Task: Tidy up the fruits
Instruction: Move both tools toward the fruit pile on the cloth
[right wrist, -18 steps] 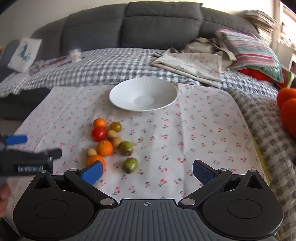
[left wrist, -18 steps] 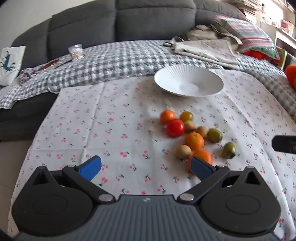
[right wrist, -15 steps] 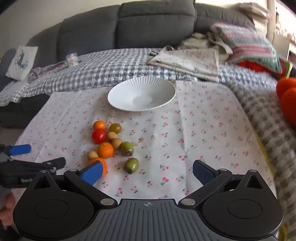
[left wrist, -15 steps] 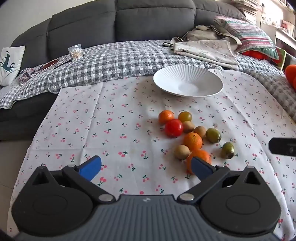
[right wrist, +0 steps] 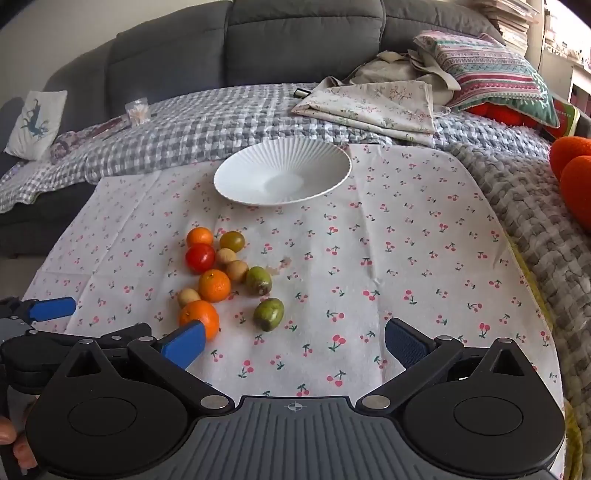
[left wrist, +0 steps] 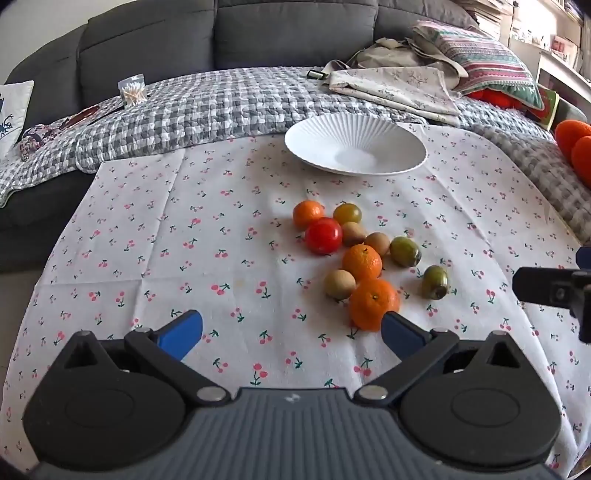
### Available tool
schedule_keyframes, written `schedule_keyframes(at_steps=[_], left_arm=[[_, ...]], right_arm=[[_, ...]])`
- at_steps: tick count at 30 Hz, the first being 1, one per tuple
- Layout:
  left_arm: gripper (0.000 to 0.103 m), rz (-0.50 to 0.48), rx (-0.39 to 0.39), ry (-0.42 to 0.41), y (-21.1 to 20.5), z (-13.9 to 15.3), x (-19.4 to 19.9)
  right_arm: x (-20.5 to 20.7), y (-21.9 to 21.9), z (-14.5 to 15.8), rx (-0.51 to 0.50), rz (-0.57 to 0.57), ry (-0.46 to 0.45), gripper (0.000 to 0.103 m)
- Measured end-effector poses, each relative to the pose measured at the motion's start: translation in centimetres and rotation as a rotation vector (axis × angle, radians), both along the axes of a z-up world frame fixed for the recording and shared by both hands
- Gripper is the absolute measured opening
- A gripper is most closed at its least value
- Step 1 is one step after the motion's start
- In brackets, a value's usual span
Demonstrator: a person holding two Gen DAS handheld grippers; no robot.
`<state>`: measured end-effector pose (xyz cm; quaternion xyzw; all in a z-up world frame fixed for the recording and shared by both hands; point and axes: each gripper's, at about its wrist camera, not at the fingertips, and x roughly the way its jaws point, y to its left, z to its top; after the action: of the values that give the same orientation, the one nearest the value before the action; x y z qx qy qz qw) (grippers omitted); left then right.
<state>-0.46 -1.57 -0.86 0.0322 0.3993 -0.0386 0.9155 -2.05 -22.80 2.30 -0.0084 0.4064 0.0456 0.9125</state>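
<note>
hidden/cut off: nearest orange (left wrist: 373, 303) partly behind the left gripper's right blue pad in left wrist view; same fruit clipped by right gripper's left pad in right wrist view. Orange knitted items (right wrist: 574, 173) cut by frame edge, can't identify. Small clear packet (left wrist: 132, 91) on the blanket, contents unclear.
left gripper (left wrist: 291, 332): jaws wide apart, holding nothing, low over the cherry-print cloth (left wrist: 184, 229), just short of the fruit.
right gripper (right wrist: 293, 341): jaws wide apart, holding nothing; green kiwi (right wrist: 269, 313) lies just ahead, between pad lines, not touched.
fruit: loose cluster on the cloth, well short of the plate: three oranges, red tomato (left wrist: 323, 235), olive-green tomato (left wrist: 347, 213), three brown longan-like balls, two green kiwis; several touching.
plate (left wrist: 314, 142): white, ribbed, at the cloth's far edge.
surroundings: checked blanket (left wrist: 229, 107), folded floral fabric (right wrist: 373, 105), striped pillow (right wrist: 487, 70), grey sofa (left wrist: 258, 33) behind.
in the way: each gripper's side intrudes at the other view's edge.
</note>
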Motion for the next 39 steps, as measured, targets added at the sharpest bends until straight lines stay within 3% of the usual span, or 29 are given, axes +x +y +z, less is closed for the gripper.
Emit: schedule_keyframes(at_steps=[39], left_arm=[[0.102,-0.041,-0.025,0.002,-0.72,-0.75,-0.54]], right_arm=[[-0.32,0.55,-0.20,0.012,0.028,-0.010,0.103]])
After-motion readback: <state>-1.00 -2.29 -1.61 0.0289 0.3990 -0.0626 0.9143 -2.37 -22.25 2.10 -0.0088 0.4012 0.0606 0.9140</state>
